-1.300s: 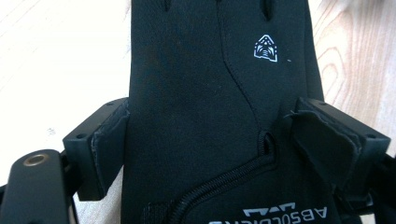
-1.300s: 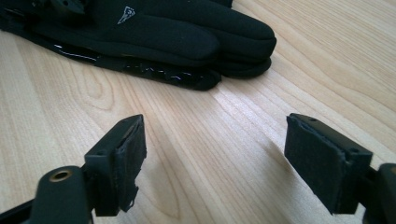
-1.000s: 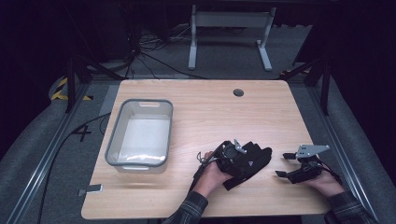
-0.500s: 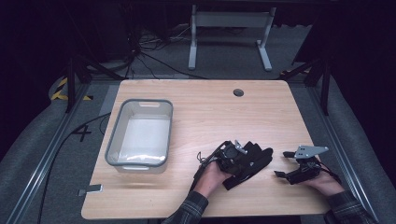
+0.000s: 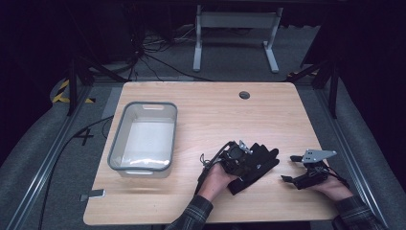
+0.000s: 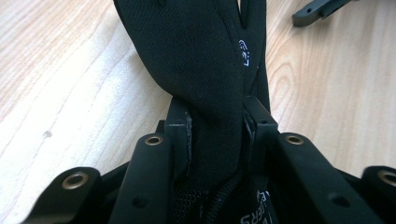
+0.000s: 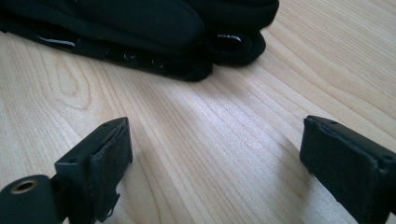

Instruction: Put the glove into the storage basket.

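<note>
Left gripper (image 6: pixel 215 126) had just closed, jaws clamped on glove (image 5: pixel 256 160) lying on table (image 5: pixel 210 110), right of bin (image 5: pixel 143 136). Right gripper (image 7: pixel 219 158) sat beside glove, jaws wide apart, holding nothing.

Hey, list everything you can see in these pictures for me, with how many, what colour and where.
glove: one, black, lying on the table near its front edge, right of the middle
bin: one, clear plastic with a grey rim, on the left part of the table
table: one, light wood, with a round cable hole at the back
stand: one, grey metal, on the floor behind the table
cables: several, black, on the floor behind the table
left gripper: one, black, jaws just closed on the glove
right gripper: one, black, on the table right of the glove, jaws wide apart with nothing between them
person's hands: two, one on each gripper
</note>
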A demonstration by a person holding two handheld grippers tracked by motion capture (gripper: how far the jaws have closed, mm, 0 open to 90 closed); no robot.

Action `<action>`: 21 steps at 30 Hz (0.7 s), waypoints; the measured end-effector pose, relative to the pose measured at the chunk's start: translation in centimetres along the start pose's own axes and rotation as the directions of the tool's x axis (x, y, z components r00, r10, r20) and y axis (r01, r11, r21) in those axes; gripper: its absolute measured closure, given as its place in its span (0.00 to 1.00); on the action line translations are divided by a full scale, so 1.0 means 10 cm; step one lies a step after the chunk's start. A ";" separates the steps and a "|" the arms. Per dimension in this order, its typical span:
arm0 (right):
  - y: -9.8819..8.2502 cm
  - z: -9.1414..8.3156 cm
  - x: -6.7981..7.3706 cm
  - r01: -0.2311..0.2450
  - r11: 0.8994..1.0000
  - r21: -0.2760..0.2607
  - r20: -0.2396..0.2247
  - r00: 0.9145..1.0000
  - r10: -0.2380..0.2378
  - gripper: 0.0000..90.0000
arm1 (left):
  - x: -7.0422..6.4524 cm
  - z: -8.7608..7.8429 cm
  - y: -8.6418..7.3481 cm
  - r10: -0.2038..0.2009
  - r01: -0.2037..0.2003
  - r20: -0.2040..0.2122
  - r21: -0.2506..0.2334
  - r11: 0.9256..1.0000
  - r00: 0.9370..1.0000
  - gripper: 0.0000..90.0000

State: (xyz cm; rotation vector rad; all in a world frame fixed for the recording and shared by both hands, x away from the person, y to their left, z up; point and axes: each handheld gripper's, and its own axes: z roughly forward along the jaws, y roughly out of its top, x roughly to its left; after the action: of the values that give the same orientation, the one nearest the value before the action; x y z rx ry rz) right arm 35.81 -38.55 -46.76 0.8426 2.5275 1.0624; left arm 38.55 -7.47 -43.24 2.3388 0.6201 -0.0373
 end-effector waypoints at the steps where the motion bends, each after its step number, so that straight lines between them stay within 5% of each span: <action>1: 0.00 0.00 0.00 0.000 1.000 0.000 0.000 1.000 0.000 0.11 | 0.00 -0.02 0.01 -0.003 0.003 -0.002 -0.004 1.000 1.000 0.77; 21: 0.00 0.01 0.00 0.009 1.000 0.006 -0.009 1.000 -0.009 0.08 | 0.18 -0.68 0.01 -0.058 0.050 -0.078 -0.098 0.994 0.995 0.77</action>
State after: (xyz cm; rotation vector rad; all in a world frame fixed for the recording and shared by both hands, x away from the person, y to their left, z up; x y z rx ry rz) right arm 35.91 -38.50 -46.79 0.8297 2.5405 1.0592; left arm 39.18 -2.41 -38.46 2.2396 0.7092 0.0612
